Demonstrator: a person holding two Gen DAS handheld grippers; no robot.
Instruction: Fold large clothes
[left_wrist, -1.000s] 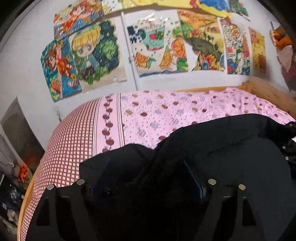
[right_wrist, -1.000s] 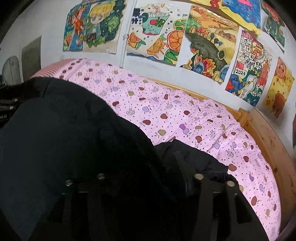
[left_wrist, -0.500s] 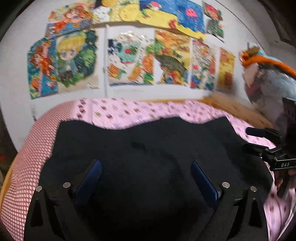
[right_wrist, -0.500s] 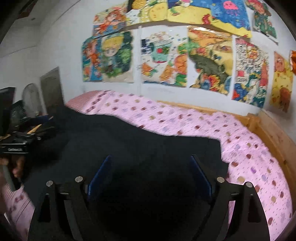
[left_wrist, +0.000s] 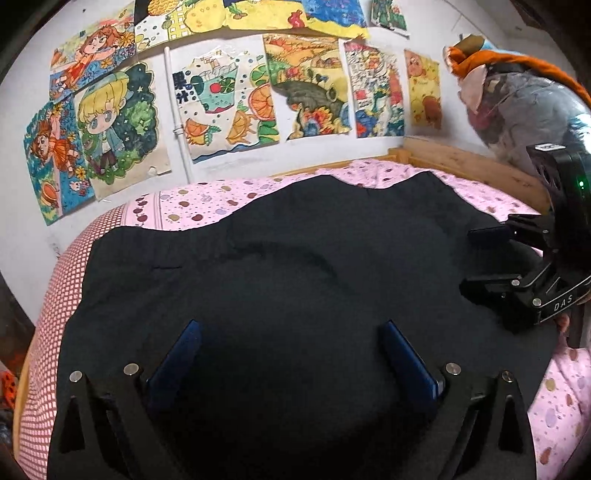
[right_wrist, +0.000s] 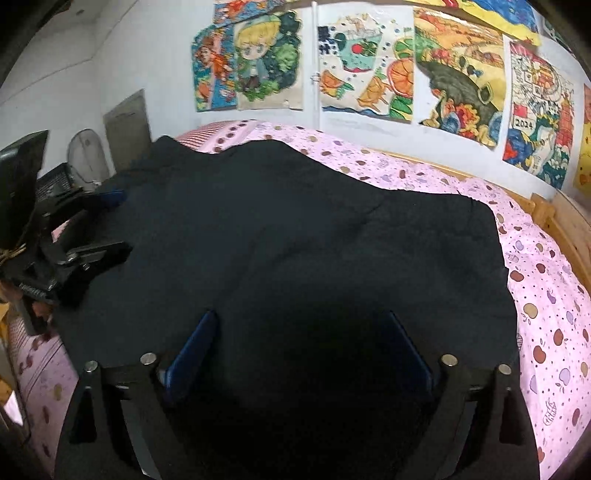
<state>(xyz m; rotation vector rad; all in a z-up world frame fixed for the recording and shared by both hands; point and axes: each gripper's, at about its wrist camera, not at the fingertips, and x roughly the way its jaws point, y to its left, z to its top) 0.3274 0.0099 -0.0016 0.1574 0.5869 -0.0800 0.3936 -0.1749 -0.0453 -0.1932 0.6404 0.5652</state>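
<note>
A large black garment (left_wrist: 295, 258) lies spread flat over the bed, seen again in the right wrist view (right_wrist: 295, 221). My left gripper (left_wrist: 290, 325) hovers over its near left part with the blue pads (left_wrist: 177, 358) wide apart and no fold pinched. My right gripper (right_wrist: 301, 317) is over the near right part. Its jaws are opening, and its pads (right_wrist: 195, 343) press on nothing, with only flat cloth beneath. Each gripper shows in the other's view, open above the cloth: the right gripper (left_wrist: 474, 260) and the left gripper (right_wrist: 118, 221).
The bed has a pink spotted sheet (right_wrist: 546, 295) and a red checked part (left_wrist: 48, 332). A wooden frame (left_wrist: 461, 158) runs along the far side and right end. Drawings (left_wrist: 229, 99) cover the wall. A plush toy (left_wrist: 517, 99) sits at the right end.
Both grippers were closed on bunched black cloth a second ago. They have since let go and opened wide. The garment now lies flat, and both grippers have drawn back toward its near edge.
</note>
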